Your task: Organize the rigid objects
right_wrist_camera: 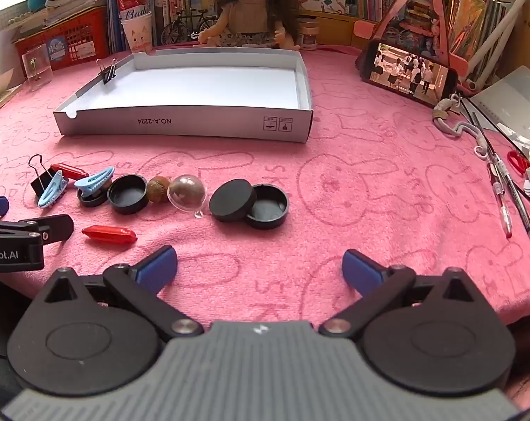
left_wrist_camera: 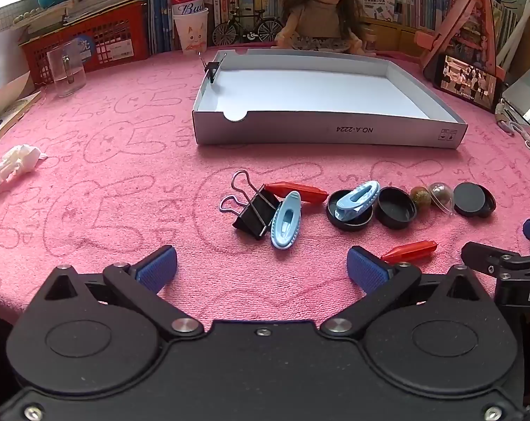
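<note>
A row of small items lies on the pink cloth in front of an empty white cardboard tray (left_wrist_camera: pixel 328 133) (right_wrist_camera: pixel 184 128). In that row: a black binder clip (left_wrist_camera: pixel 256 208) (right_wrist_camera: pixel 40 179), two light blue clips (left_wrist_camera: pixel 286 224) (right_wrist_camera: pixel 93 177), red capsule shapes (left_wrist_camera: pixel 410 251) (right_wrist_camera: pixel 109 235), black round lids (left_wrist_camera: pixel 394 207) (right_wrist_camera: pixel 231 200), a brown nut (right_wrist_camera: pixel 158 185) and a clear dome (right_wrist_camera: pixel 187 191). My left gripper (left_wrist_camera: pixel 261 268) hangs open just before the clips. My right gripper (right_wrist_camera: pixel 259 270) is open too, near the black lids, holding nothing.
A small binder clip (right_wrist_camera: pixel 107 70) grips the tray's left wall. Behind stand a doll (right_wrist_camera: pixel 251 7), a red basket (left_wrist_camera: pixel 100 42), a cup (left_wrist_camera: pixel 191 33), a glass (left_wrist_camera: pixel 67 70) and a phone (right_wrist_camera: pixel 408 73). Pens (right_wrist_camera: pixel 510 193) lie at right, crumpled tissue (left_wrist_camera: pixel 16 165) at left.
</note>
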